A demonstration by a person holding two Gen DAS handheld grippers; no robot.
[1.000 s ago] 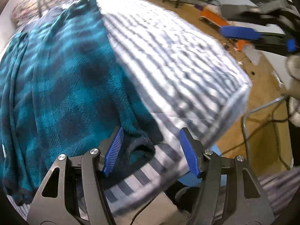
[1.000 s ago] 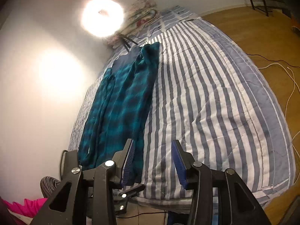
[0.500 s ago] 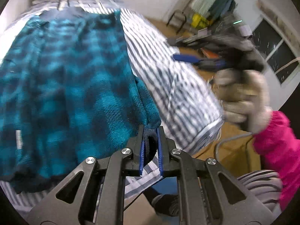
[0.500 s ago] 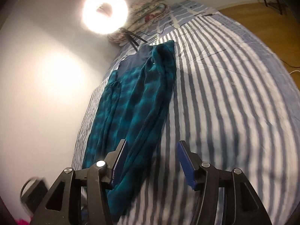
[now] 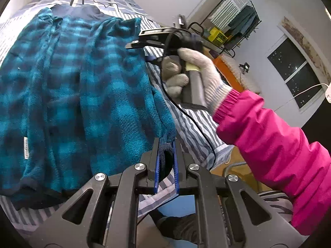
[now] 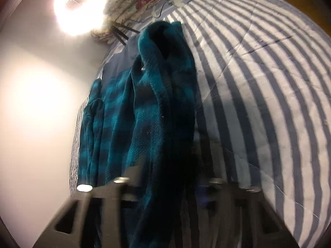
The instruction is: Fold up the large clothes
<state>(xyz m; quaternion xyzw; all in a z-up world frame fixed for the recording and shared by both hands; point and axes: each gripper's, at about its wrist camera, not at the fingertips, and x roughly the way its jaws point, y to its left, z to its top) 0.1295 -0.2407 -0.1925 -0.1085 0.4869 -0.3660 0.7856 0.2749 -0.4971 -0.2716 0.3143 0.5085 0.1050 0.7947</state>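
The left gripper (image 5: 166, 163) was clamped on the dark cuff (image 5: 165, 161) of the teal plaid fleece (image 5: 89, 95), the blue pads pressed flat against the cuff from both sides. A second before, those jaws had stood wide apart around the cuff as it lay on the striped bedcover (image 5: 192, 128); half a second before they had already closed on it, and the grip was unchanged since. Ahead of the left jaws and to their left, the fleece spread across the bed, its near corner pulled up toward the pads.

The right gripper (image 5: 136, 41), held by a gloved hand (image 5: 192, 76) in a pink sleeve (image 5: 269, 144), had come in beyond the left jaws and reached the fleece's far edge, where a second earlier it was off to the side. In its own view, the fleece (image 6: 157, 111) rose bunched between the fingers and filled the gap, whereas earlier only bedcover (image 6: 258, 82) lay between them. Its jaws had just been closing with the fabric between them; dark and blur hid the pads, so whether they pressed on it could not be told.
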